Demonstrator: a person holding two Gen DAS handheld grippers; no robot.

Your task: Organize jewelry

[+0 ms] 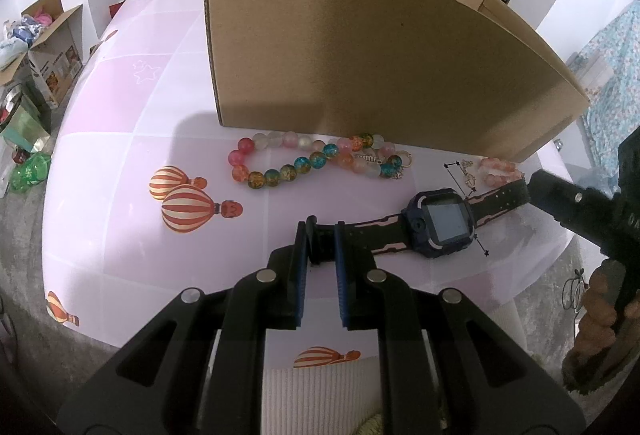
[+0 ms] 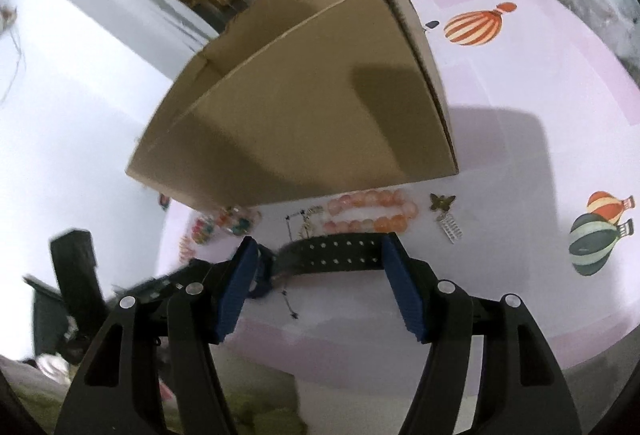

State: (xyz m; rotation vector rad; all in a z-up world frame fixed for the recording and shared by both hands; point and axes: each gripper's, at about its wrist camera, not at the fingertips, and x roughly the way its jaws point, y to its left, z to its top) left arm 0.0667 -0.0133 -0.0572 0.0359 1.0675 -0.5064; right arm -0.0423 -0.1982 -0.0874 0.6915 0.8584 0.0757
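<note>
Two grippers angle down over a pink table [image 1: 120,139] printed with hot-air balloons, in front of a large cardboard box [image 1: 360,47] that stands at the table's far side. The left gripper [image 1: 323,235] tilts steeply down with its blue pads pinched on one strap end of a dark watch [image 1: 444,223], which lies flat on the table, its screen facing up. The right gripper [image 2: 320,255] leans in from the watch's other end; its jaws stand wide apart, the perforated strap [image 2: 340,255] lying between the pads without being pressed. A bare hand [image 1: 596,331] shows at the right edge of the left wrist view, below that gripper's body. Against the foot of the box lie a multicoloured bead bracelet [image 1: 312,163] and a pink bead bracelet [image 2: 368,213], well apart. Beside the pink beads rests a small butterfly hair comb [image 2: 444,213].
</note>
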